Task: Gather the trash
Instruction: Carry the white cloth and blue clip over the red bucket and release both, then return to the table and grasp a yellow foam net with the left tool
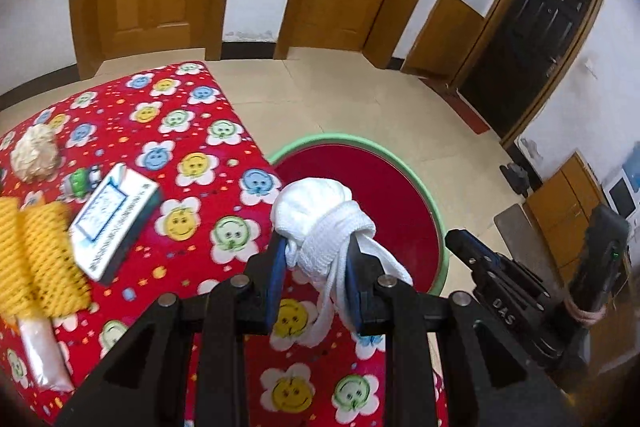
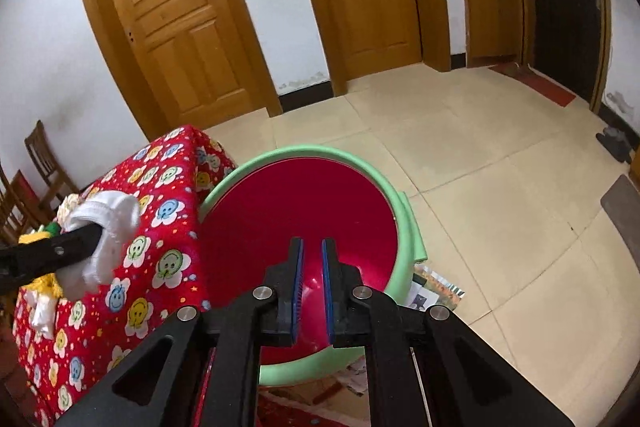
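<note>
My left gripper (image 1: 318,243) is shut on a white knotted cloth bundle (image 1: 316,203), held over the corner of the table next to the bin. The bin has a green rim (image 1: 344,138) and a red liner, and it stands on the floor against the table. In the right wrist view the same bundle (image 2: 116,215) shows at the left, in the left gripper (image 2: 96,231). My right gripper (image 2: 312,247) hovers over the bin's green rim (image 2: 304,151) and red inside. Its blue pads are shut to a narrow slit with nothing between them.
The table (image 1: 192,131) wears a red cloth with smiling flowers. On it lie a crumpled paper ball (image 1: 34,155), a small white box (image 1: 114,219), yellow foam netting (image 1: 40,259) and a pale pouch (image 1: 42,355). Papers (image 2: 436,291) lie beside the bin; wooden chairs (image 2: 40,163) stand at the left.
</note>
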Demonstrator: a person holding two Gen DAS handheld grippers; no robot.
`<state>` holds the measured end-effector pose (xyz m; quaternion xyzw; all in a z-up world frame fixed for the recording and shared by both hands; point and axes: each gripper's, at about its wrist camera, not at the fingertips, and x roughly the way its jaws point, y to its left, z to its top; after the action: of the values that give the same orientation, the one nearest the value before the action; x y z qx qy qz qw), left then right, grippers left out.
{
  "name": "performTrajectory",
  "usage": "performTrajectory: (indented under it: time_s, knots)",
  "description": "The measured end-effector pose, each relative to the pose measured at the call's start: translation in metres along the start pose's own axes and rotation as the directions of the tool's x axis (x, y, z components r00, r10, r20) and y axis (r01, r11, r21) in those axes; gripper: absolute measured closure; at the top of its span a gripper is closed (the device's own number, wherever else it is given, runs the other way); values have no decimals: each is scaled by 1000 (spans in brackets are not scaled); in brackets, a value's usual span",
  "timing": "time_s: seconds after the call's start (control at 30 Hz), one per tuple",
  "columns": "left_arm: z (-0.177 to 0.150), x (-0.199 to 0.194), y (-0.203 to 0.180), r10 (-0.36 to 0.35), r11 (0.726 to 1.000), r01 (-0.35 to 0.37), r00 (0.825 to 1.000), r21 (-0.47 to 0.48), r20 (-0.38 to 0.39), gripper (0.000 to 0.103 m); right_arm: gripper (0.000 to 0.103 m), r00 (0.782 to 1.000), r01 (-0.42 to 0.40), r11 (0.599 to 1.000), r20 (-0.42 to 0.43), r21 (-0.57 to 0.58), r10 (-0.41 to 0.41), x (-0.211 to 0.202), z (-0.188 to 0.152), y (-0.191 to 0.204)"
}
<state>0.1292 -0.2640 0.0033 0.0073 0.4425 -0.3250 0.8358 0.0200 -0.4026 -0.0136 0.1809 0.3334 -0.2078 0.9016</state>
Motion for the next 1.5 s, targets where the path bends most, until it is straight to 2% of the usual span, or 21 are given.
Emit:
performTrajectory:
  time_s: [0.23, 0.33, 0.4, 0.53, 0.6, 0.67, 0.77, 1.23, 1.5]
  knots:
    - [2, 30, -17, -10, 998, 14, 998, 58, -62, 75, 92, 1000, 0, 999, 19, 45, -1, -9, -2, -15]
    - [2, 36, -22, 1, 998, 5, 997, 68, -81, 63, 89, 1000, -2, 998, 22, 64, 0, -13, -3, -21]
    - [1, 37, -22, 4, 998, 1, 997, 63, -82, 60, 85, 1000, -1, 997, 25, 72, -1, -14, -4, -22]
    - [2, 36, -20, -12, 999, 15, 997, 43, -79, 52, 83, 1000, 4, 997, 30, 81, -6, -15, -5, -22]
    - [3, 33, -20, -11, 999, 14, 998, 42, -69, 52, 82, 999, 3, 996, 32, 84, -5, -16, -5, -22]
    - [4, 28, -19, -9, 999, 11, 998, 41, -56, 52, 79, 999, 0, 996, 33, 85, -3, -18, -5, -21]
    - [6, 21, -17, -9, 999, 11, 999, 38, -38, 52, 69, 999, -4, 996, 37, 87, 1, -20, -5, -19]
    - [-5, -34, 19, 42, 998, -40, 998, -50, 37, 52, 61, 997, -58, 997, 52, 55, 55, -45, -1, 6]
    - [-13, -72, 55, 135, 988, -126, 987, -94, 90, 52, 56, 993, -107, 994, 43, 20, 106, -51, 0, 32]
